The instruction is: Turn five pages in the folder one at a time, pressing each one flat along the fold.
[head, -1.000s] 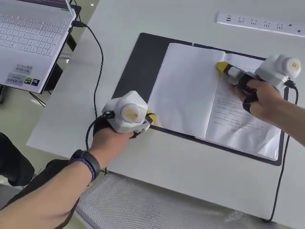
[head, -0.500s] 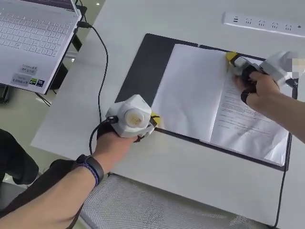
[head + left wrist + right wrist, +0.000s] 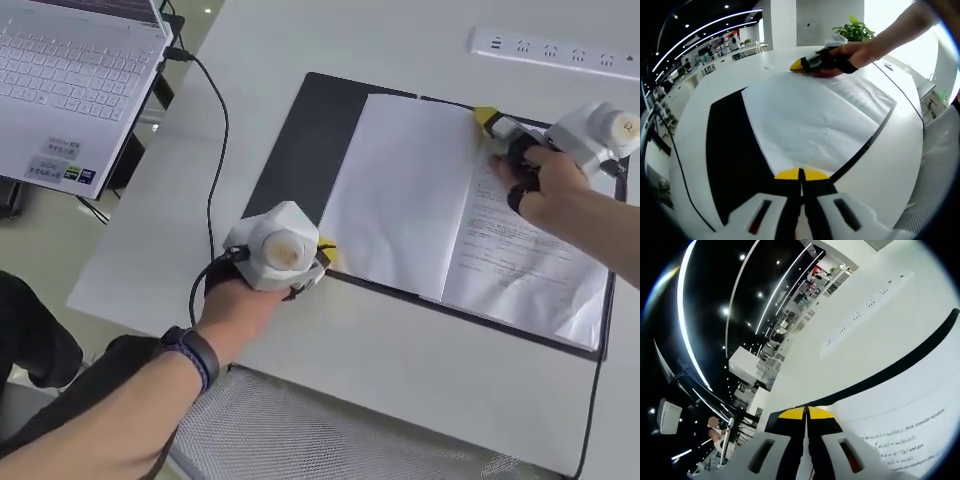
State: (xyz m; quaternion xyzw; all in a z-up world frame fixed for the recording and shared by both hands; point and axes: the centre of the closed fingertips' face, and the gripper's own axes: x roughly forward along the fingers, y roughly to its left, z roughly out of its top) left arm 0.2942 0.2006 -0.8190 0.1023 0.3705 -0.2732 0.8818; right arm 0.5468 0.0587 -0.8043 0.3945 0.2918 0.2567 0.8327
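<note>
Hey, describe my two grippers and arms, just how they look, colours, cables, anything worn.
Both the left gripper and right gripper have white faceted housings and yellow-tipped jaws. A black cable trails from each. A dark wristband circles the left wrist; black straps cross the right hand.

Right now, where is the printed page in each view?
Head view: printed page, on the right half of the black folder.
Left gripper view: upper right of centre.
Right gripper view: lower right.
Shared landmark: the black folder's dark cover.
</note>
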